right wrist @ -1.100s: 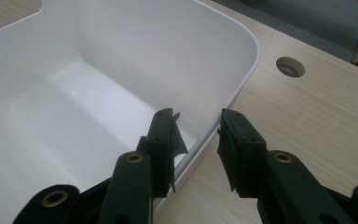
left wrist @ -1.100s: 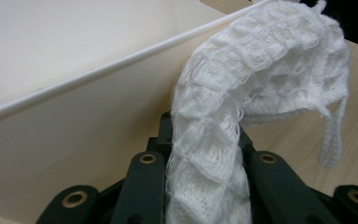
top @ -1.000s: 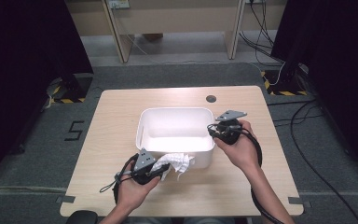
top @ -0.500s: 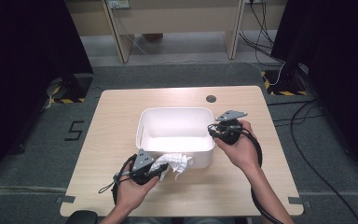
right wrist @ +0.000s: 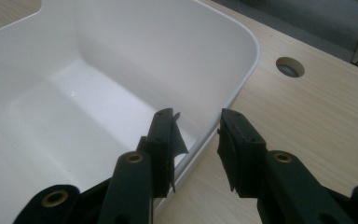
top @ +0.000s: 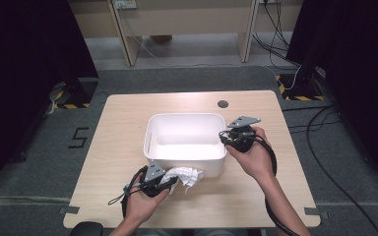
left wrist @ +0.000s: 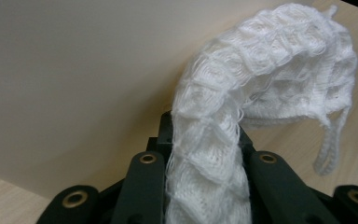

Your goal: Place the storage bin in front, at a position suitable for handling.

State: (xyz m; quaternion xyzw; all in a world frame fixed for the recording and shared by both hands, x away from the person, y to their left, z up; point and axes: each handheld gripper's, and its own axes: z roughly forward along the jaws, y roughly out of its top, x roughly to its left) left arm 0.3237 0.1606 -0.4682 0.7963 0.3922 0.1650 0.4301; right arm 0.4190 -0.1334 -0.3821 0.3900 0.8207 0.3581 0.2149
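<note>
Left gripper (top: 170,181): at the near left of the table (top: 123,128), just in front of the tub's near wall. Its jaws are closed on a white knitted cloth (top: 183,176); in the left gripper view the cloth (left wrist: 242,107) rises from between the two black jaws, arches to the right and droops toward the table top, with a loose loop of yarn hanging at its far end. The cloth lies outside the tub, against or just beside the near wall — contact cannot be confirmed.

Centre: a white plastic tub (top: 150,142) stands upright on the table.

Right gripper (top: 225,137): at the tub's right rim. In the right gripper view its jaws (right wrist: 196,135) straddle the tub wall (right wrist: 242,70) — one inside, one outside — with a visible gap on the outer side, so they are not clamped. A round hole (top: 222,104) sits in the table beyond the tub.
</note>
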